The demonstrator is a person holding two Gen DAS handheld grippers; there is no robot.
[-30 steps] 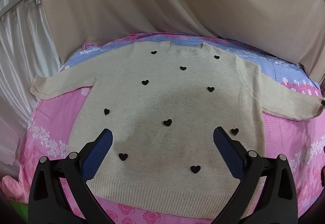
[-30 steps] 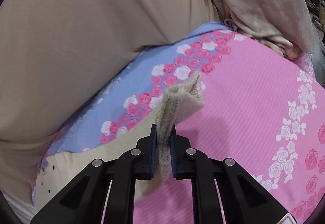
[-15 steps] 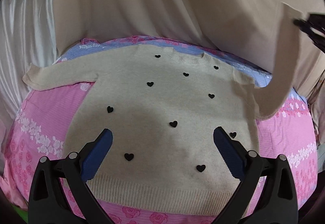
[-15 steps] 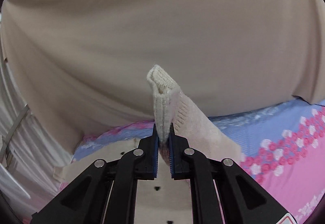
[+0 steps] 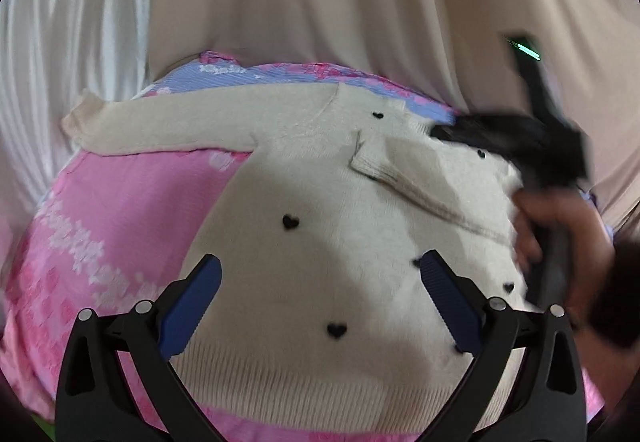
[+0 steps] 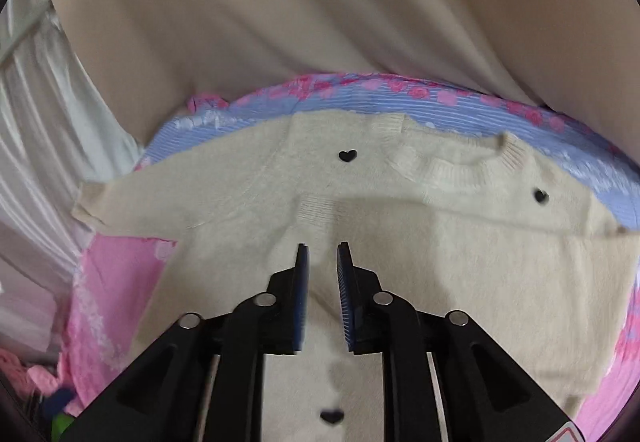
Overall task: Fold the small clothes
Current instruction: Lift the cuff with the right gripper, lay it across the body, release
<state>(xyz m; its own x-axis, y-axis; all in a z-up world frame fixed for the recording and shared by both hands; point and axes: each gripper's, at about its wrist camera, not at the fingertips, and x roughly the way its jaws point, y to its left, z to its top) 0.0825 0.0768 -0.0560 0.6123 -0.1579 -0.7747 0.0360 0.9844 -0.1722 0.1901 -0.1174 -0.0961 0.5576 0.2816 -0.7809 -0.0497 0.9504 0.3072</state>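
1. Up close, the right gripper (image 6: pixel 322 274) fills the lower centre of its own view, its blue pads a narrow gap apart with nothing between them, over the cream sweater (image 6: pixel 400 282).
2. Seen from the left wrist view, the right gripper (image 5: pixel 456 131) is a dark blur at the right of the frame, with the person's right hand (image 5: pixel 560 234) on its handle below.
3. Wide apart and empty, the left gripper (image 5: pixel 318 282) sits at the bottom centre of its view, above the sweater's lower body.
4. The sweater (image 5: pixel 320 234), dotted with black hearts, lies flat on the pink floral sheet (image 5: pixel 120 209); one sleeve is folded across the chest, its ribbed cuff (image 5: pixel 362 159) near frame centre, while the other sleeve (image 5: pixel 160 125) stretches toward the upper left.
5. Beige fabric (image 6: pixel 280 21) fills the top of both views, with white curtain (image 5: pixel 72 41) at the left.
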